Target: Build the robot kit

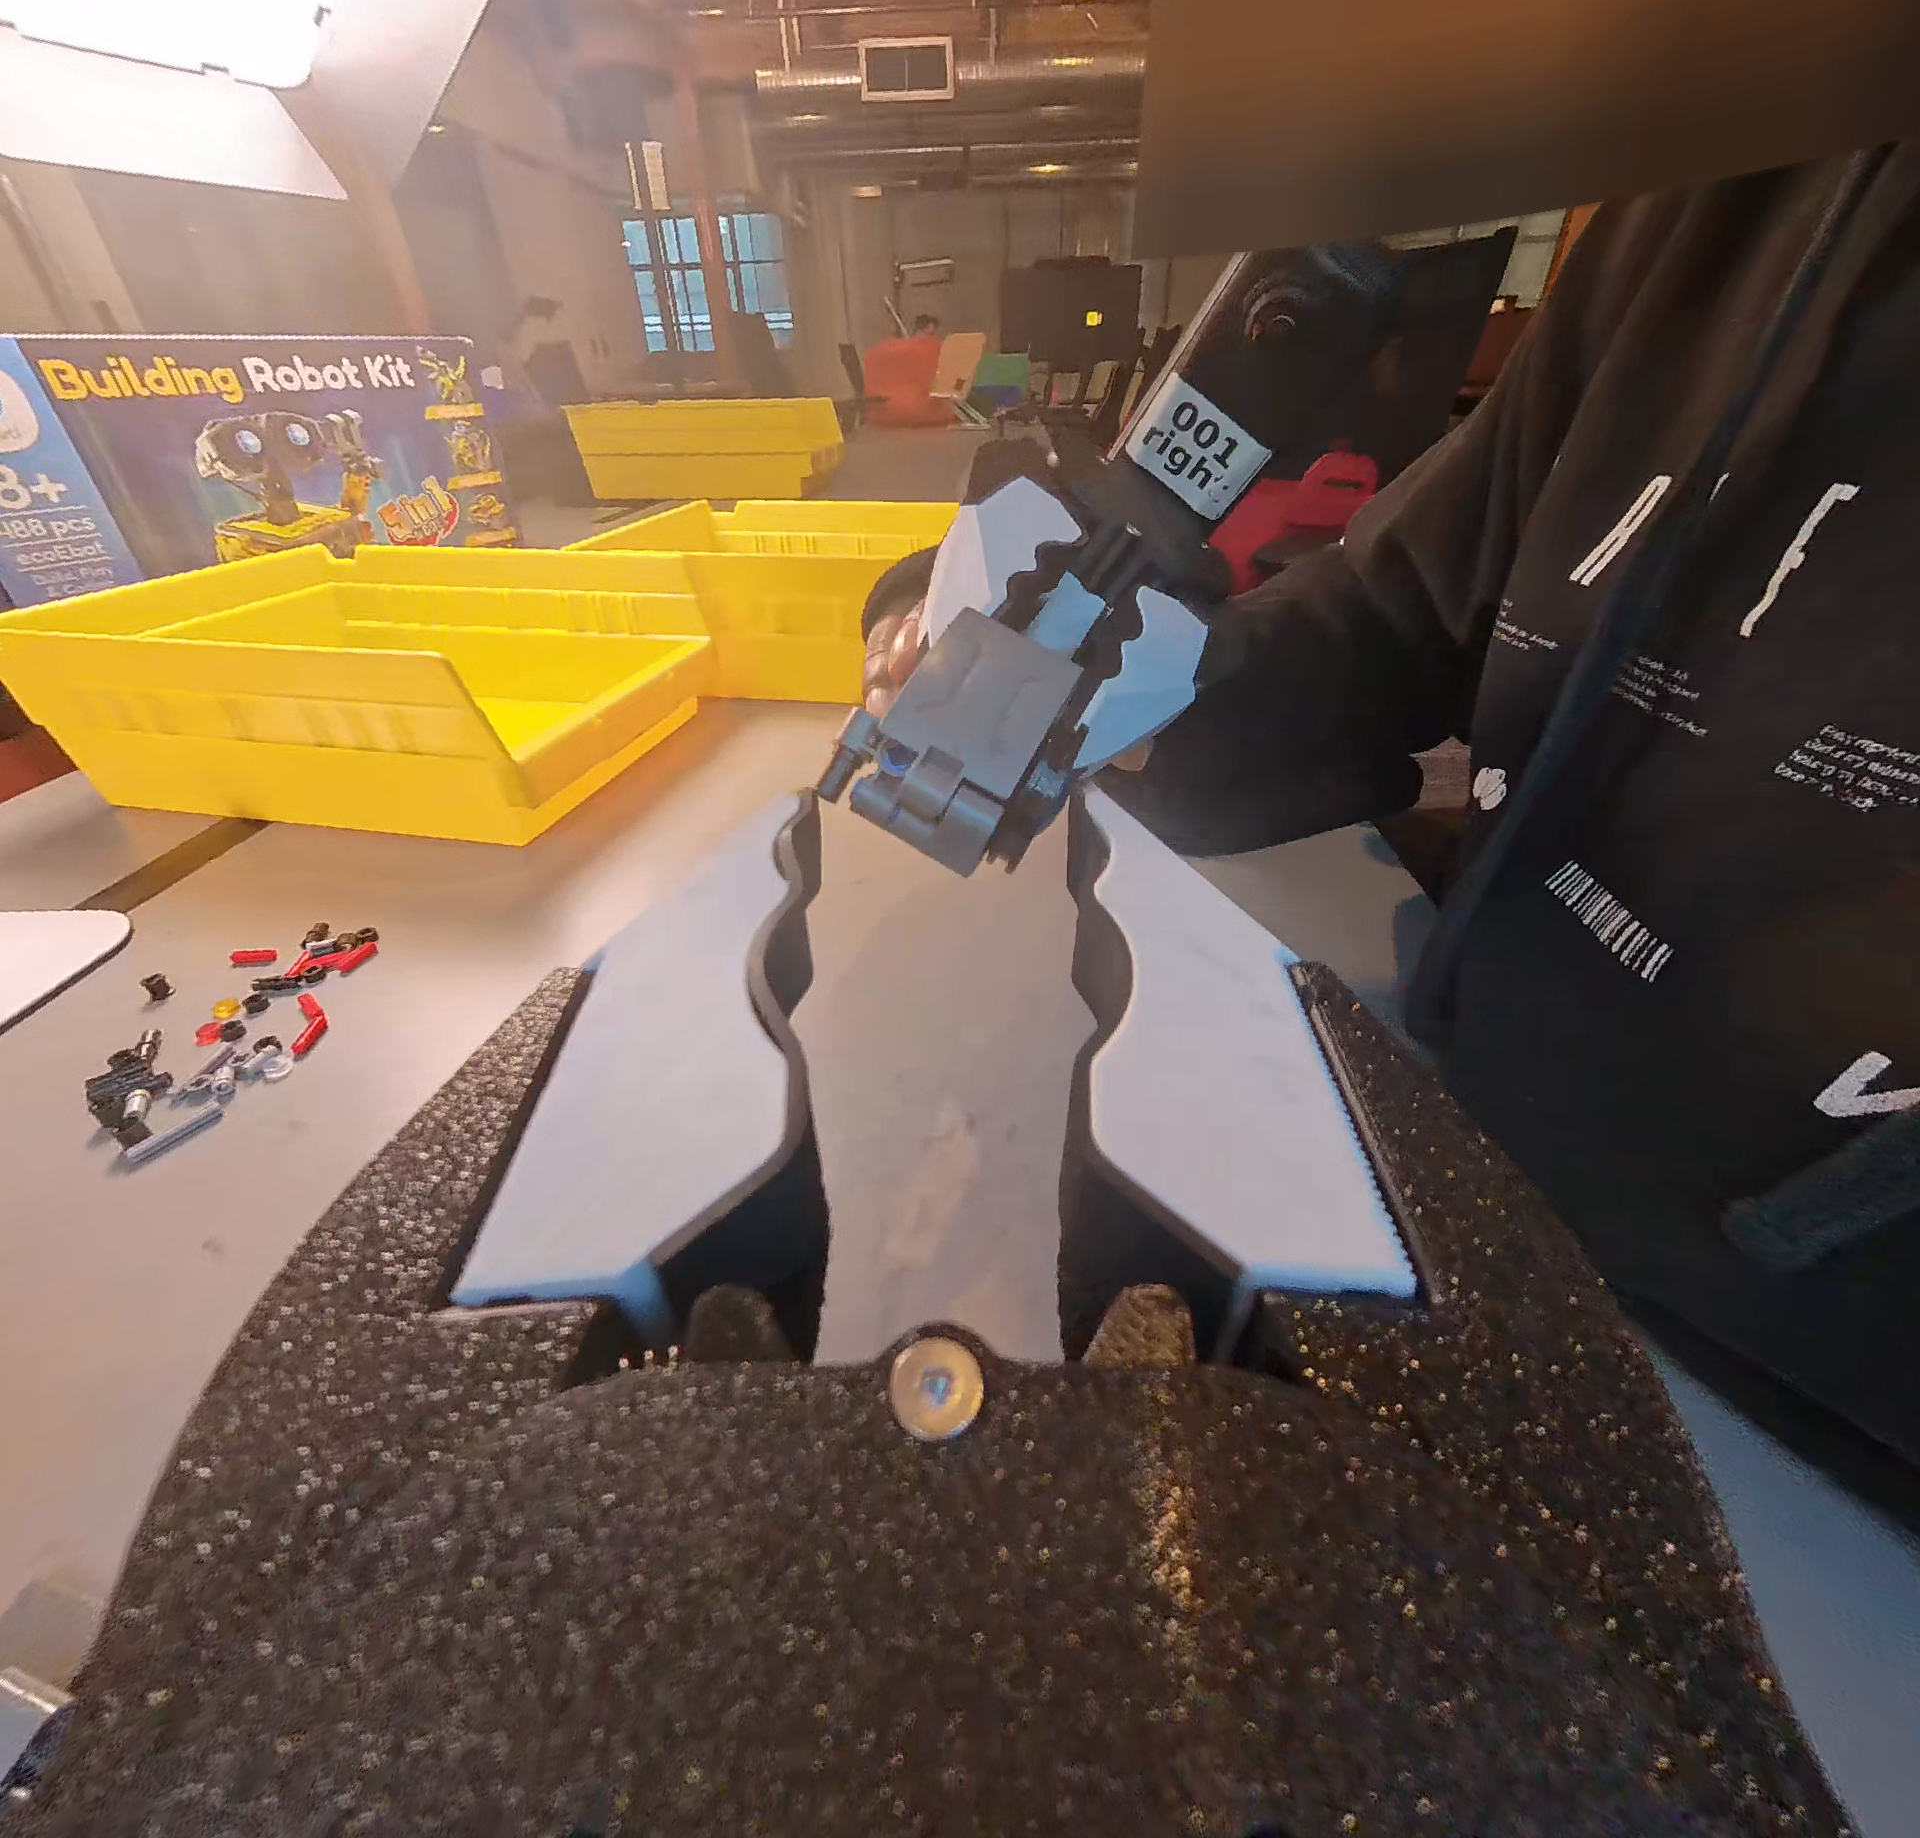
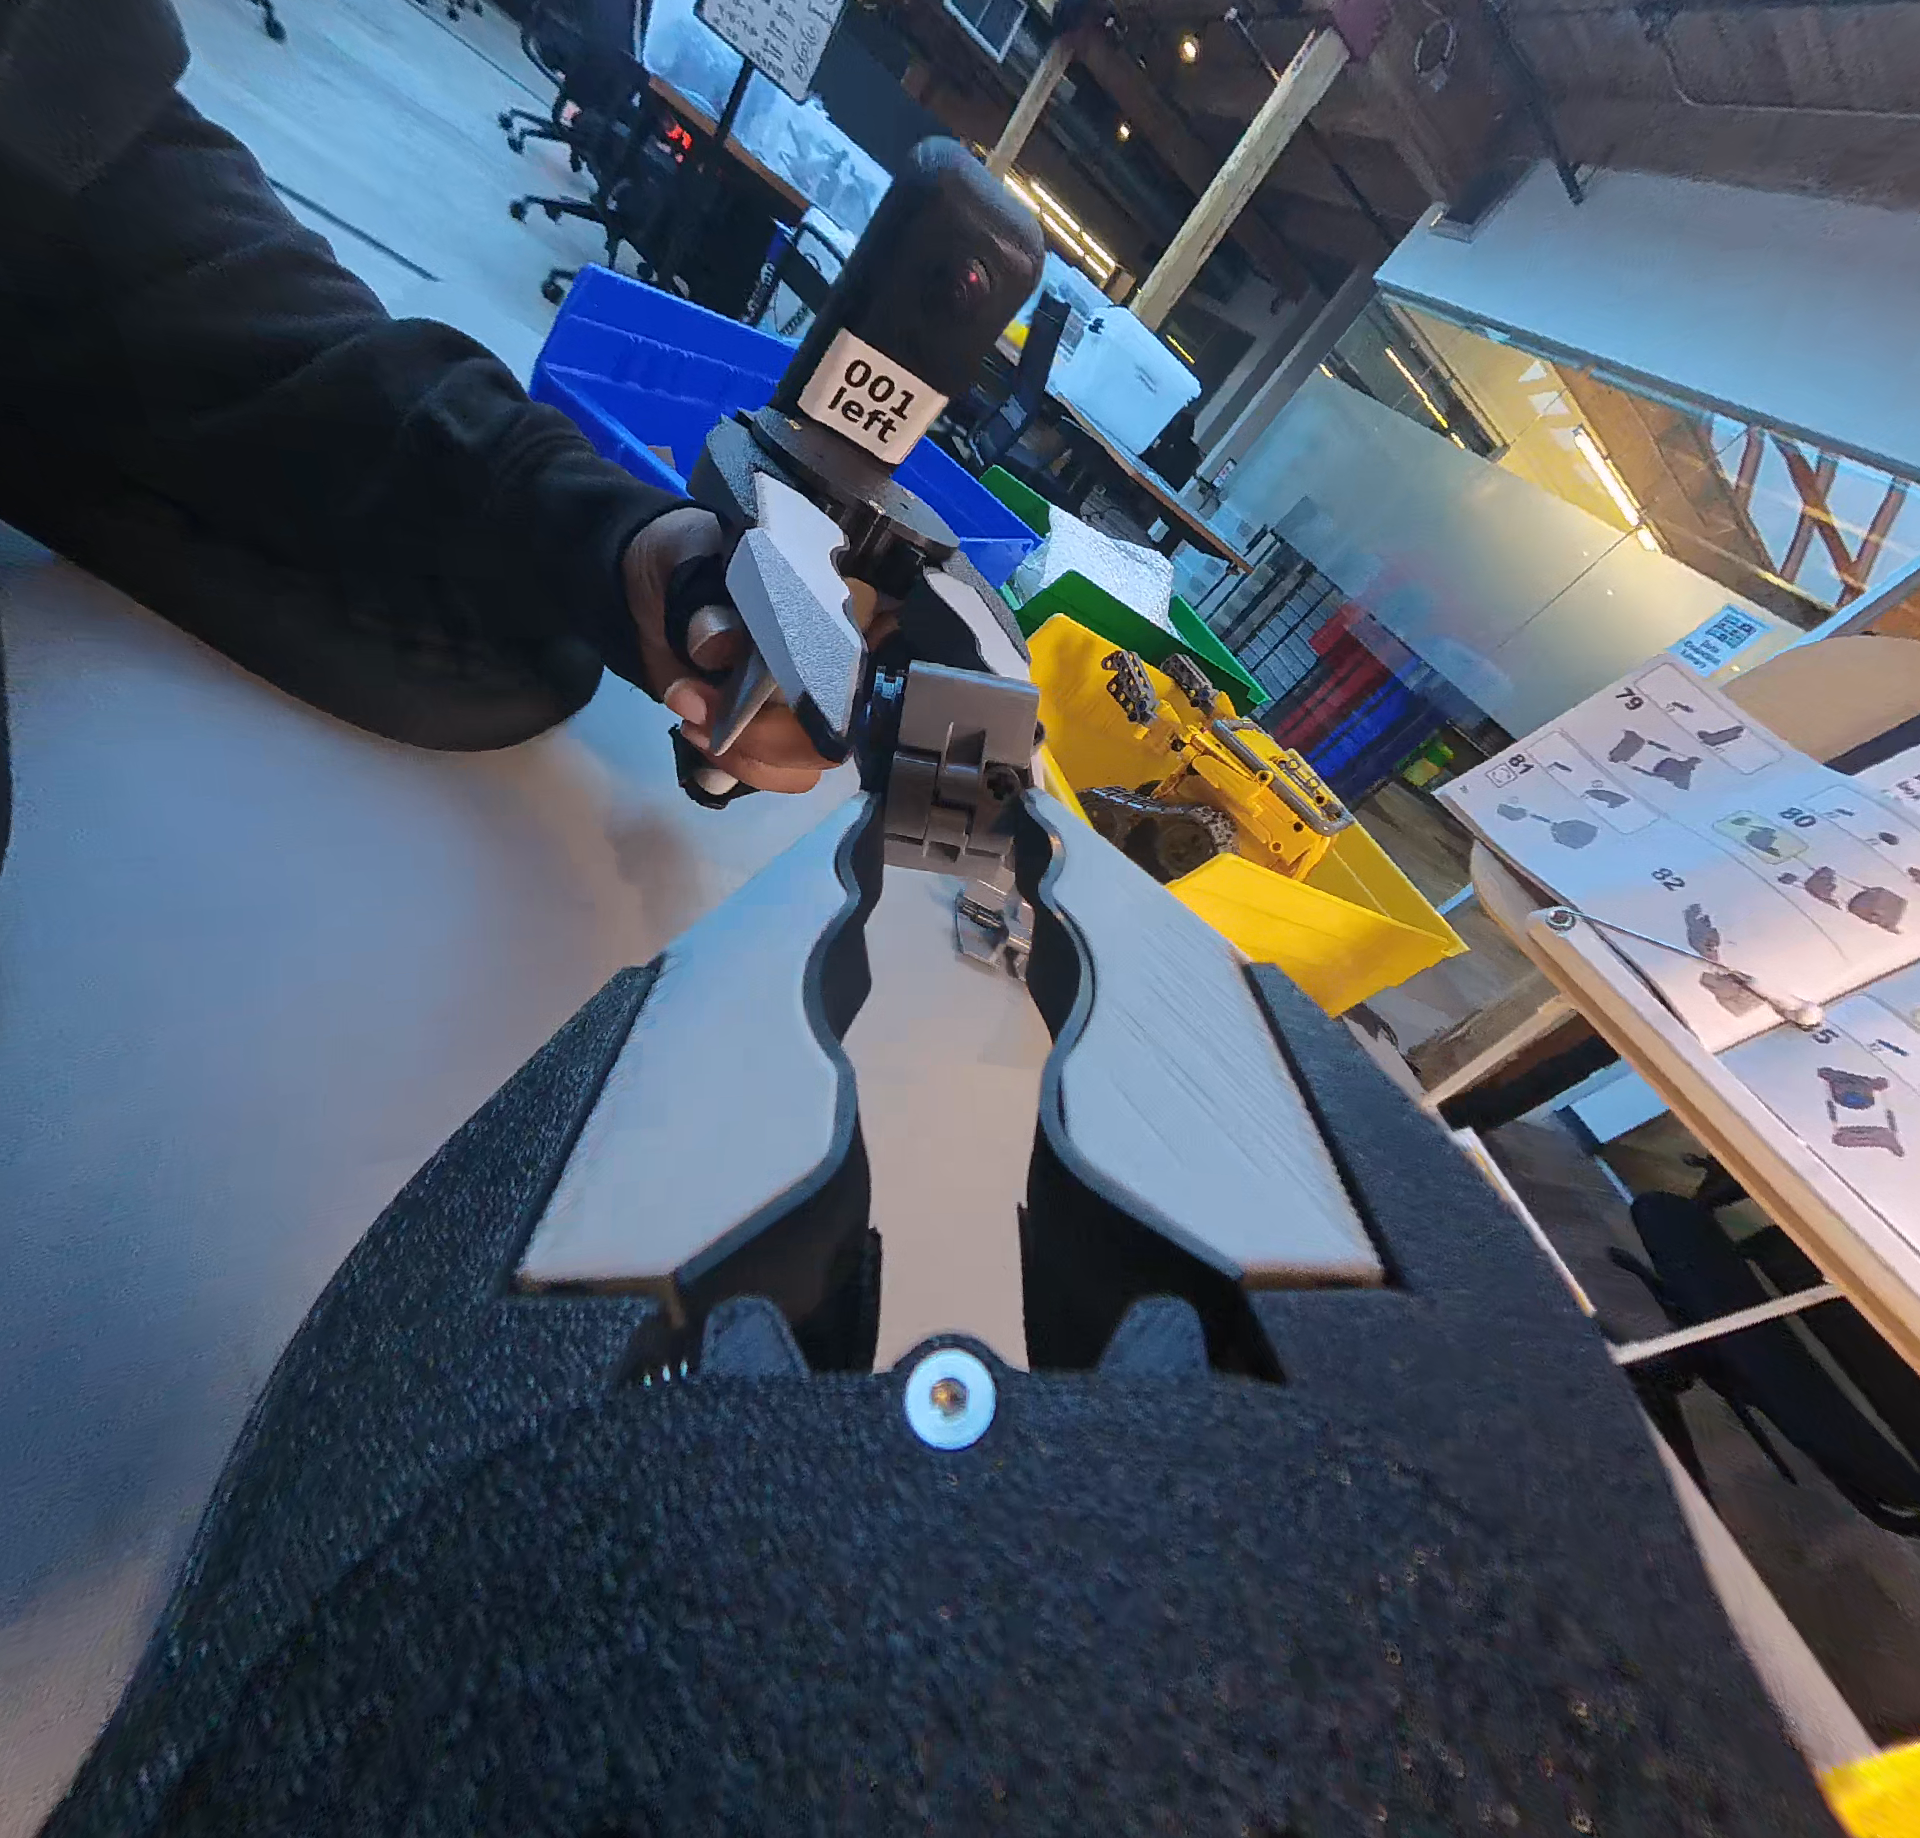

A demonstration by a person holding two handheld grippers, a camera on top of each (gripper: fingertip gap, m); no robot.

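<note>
Right gripper clamps a grey brick assembly with hinged plates and a black pin; left gripper, fingers spread, meets it above the table.

We see grey brick assembly with black pin, blue spot. We note pale grey gripper fingers, black-edged, on speckled black body. Yellow plastic bins. Red, black, grey, one amber small loose parts on grey table. Blue bin, green bin, yellow toy vehicle. Black sleeve.
</note>
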